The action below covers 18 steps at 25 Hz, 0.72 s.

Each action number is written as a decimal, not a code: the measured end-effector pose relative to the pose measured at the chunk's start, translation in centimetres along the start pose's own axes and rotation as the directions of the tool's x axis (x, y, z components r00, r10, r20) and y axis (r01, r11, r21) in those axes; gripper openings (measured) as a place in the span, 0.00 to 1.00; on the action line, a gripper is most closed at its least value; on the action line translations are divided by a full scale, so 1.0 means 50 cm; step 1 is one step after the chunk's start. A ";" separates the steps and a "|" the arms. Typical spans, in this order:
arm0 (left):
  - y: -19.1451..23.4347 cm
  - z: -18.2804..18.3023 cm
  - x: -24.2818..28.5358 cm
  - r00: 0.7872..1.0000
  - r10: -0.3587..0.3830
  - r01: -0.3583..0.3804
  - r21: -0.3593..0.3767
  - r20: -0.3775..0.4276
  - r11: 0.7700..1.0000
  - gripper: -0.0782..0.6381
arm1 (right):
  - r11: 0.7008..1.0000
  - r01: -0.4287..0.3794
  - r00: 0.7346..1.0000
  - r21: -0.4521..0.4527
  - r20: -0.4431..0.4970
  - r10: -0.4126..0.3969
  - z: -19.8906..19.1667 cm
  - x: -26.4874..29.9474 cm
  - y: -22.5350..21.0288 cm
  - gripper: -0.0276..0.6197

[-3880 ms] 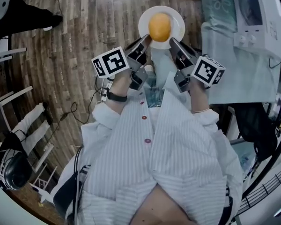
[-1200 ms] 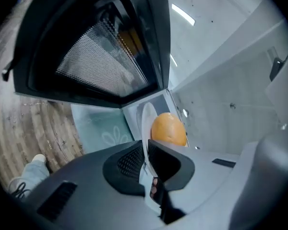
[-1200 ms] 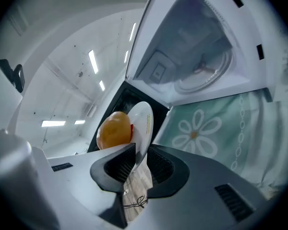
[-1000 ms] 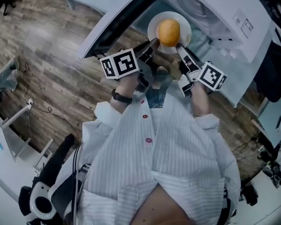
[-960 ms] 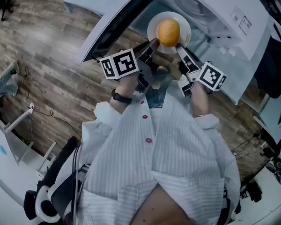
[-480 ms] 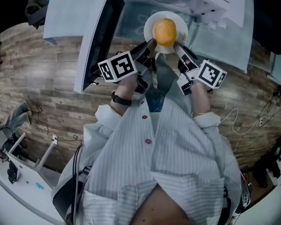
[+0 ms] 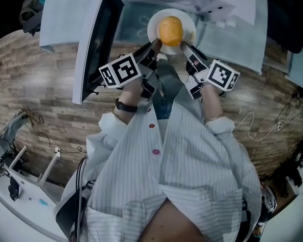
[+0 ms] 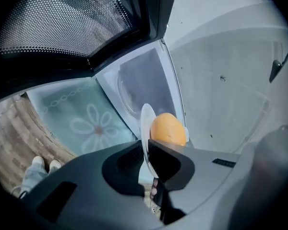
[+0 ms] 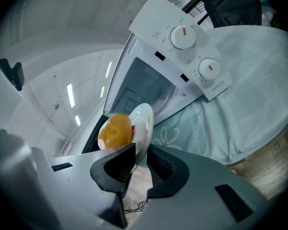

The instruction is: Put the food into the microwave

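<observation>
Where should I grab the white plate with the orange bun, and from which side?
Pinch the thin rim of the round white plate, from the near side at left and right; the round orange food fills its middle and may roll.

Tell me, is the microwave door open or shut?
Open: the microwave door stands swung out to the left of the plate.

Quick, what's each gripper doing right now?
Left gripper: closed on the plate rim.
Right gripper: closed on the same plate's opposite rim.
</observation>
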State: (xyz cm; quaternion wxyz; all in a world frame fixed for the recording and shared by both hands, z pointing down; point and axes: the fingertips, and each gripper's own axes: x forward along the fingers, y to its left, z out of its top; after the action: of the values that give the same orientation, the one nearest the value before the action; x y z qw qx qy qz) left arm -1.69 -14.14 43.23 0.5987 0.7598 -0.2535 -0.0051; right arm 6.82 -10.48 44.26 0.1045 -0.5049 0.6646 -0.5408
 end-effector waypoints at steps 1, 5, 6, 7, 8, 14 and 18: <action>-0.002 0.003 0.002 1.000 0.002 -0.002 0.002 0.004 1.000 0.14 | 1.000 -0.002 1.000 -0.001 -0.002 0.002 0.004 0.001 0.001 0.18; -0.004 0.018 0.013 1.000 0.012 -0.012 0.004 0.024 1.000 0.14 | 1.000 -0.014 1.000 -0.015 -0.013 0.014 0.023 0.013 0.000 0.18; -0.003 0.021 0.016 0.999 0.016 -0.016 0.004 0.030 1.000 0.14 | 1.000 -0.017 1.000 -0.019 -0.016 0.017 0.028 0.017 0.000 0.18; -0.002 0.024 0.019 0.999 0.021 -0.021 0.005 0.036 1.000 0.14 | 1.000 -0.020 1.000 -0.021 -0.019 0.020 0.033 0.020 0.000 0.18; -0.002 0.028 0.021 0.999 0.025 -0.025 0.006 0.041 1.000 0.14 | 0.999 -0.023 1.000 -0.023 -0.021 0.023 0.037 0.023 0.000 0.18; 0.008 0.047 0.027 0.998 0.038 -0.038 -0.001 0.057 0.999 0.14 | 0.999 -0.024 0.999 -0.025 -0.029 0.023 0.047 0.047 -0.002 0.18; 0.018 0.061 0.045 0.997 0.049 -0.049 0.005 0.056 0.999 0.15 | 0.999 -0.010 1.000 -0.037 -0.023 0.009 0.061 0.065 -0.013 0.18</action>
State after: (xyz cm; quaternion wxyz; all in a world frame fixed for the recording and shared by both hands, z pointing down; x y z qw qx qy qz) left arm -1.03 -17.92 43.87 0.5888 0.7549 -0.2888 -0.0110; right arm 7.73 -14.83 44.91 0.0901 -0.4972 0.6781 -0.5337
